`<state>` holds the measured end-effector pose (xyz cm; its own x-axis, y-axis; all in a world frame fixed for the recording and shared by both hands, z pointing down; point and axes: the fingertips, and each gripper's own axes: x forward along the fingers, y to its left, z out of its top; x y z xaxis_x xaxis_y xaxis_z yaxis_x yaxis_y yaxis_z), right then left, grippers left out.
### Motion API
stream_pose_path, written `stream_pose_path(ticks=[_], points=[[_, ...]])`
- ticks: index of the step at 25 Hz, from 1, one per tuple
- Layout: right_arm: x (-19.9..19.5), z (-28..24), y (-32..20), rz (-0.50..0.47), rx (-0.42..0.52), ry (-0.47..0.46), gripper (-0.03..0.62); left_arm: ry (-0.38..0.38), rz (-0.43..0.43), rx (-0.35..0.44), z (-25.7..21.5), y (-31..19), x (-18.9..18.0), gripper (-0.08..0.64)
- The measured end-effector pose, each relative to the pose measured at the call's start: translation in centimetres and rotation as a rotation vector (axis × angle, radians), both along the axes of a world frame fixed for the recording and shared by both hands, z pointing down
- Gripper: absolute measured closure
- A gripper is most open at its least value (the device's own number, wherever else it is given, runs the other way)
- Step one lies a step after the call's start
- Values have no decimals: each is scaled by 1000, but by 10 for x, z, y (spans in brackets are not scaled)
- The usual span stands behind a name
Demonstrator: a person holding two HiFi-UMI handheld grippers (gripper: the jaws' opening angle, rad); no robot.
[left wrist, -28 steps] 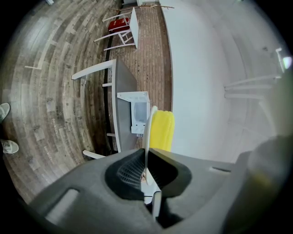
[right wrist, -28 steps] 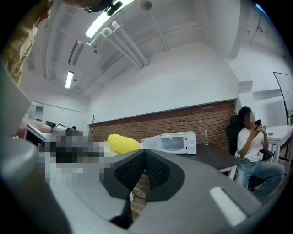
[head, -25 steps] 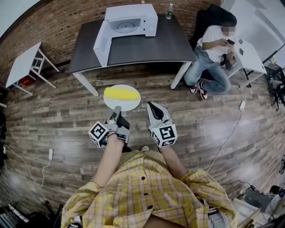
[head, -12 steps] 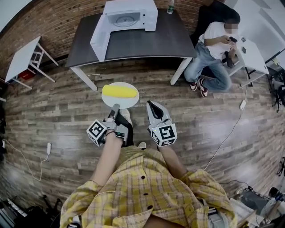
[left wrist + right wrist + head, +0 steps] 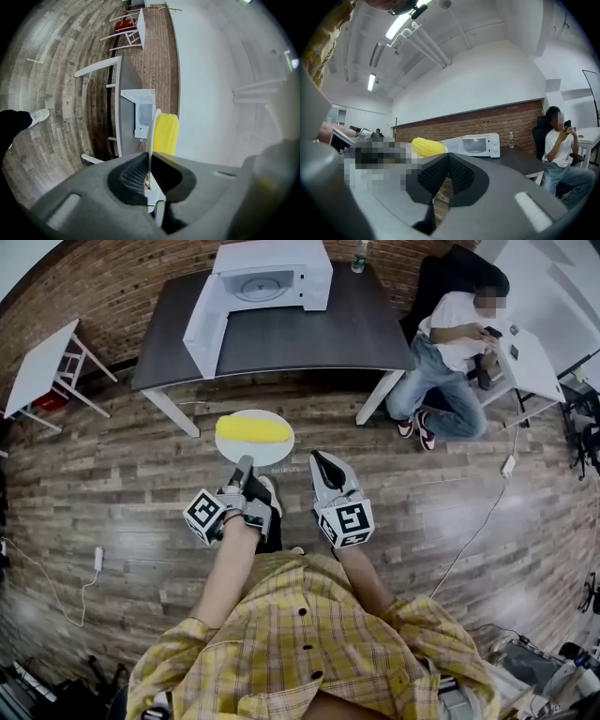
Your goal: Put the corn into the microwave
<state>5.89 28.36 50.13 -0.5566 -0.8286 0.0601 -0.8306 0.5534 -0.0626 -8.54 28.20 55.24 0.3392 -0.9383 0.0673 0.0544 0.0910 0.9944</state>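
– Where's the corn [image 5: 251, 431]?

– Lying crosswise on a round white plate [image 5: 273, 453], over the plate's far half. The near rim is bare.

– And the plate sits on what?

– On nothing. The left hand-held gripper [image 5: 245, 465] has it pinched by the near edge, with the jaws narrowed down onto the thin rim, one pad on each face. The plate hangs level above the wooden floor [image 5: 112, 474], short of the desk [image 5: 309, 329].

– The other hand?

– The right hand-held gripper [image 5: 322, 462] is just beside it, to the right of the plate. Its jaws are closed tip to tip with nothing between them, and it touches neither plate nor corn.

– The microwave?

– The white microwave [image 5: 272, 276] stands at the desk's far edge, left of the middle. Its door [image 5: 200, 329] is swung wide open toward the left edge, and the turntable inside shows.

– Anything else on the desk?

– A small bottle [image 5: 357, 256] at the far edge, right of the microwave. Off the right edge a seated person [image 5: 450, 343] is bent over a phone, and a little white table [image 5: 37, 367] stands well off to the left.
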Motion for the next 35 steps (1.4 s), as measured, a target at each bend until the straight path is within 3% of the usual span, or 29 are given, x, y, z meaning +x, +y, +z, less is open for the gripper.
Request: stream_pose_path(ticks=[6,13,18,24,35], points=[[-7,12,-41,-13,-20,12,589,-33,16,-26,15,-38,-3,541],[-10,11,-106,2,-35,11,589,5,21,1,6,-104,-3,541],[-23,4,-154,2,-39,5,589,-41,41,-30,7,-151,-15,541],[-31,-10,-211,22,-31,9,589,0,53,9,-10,-218,-20,541],[-42,-25,-303,84,-36,9,589,7,100,-6,-19,-300,-30,541]])
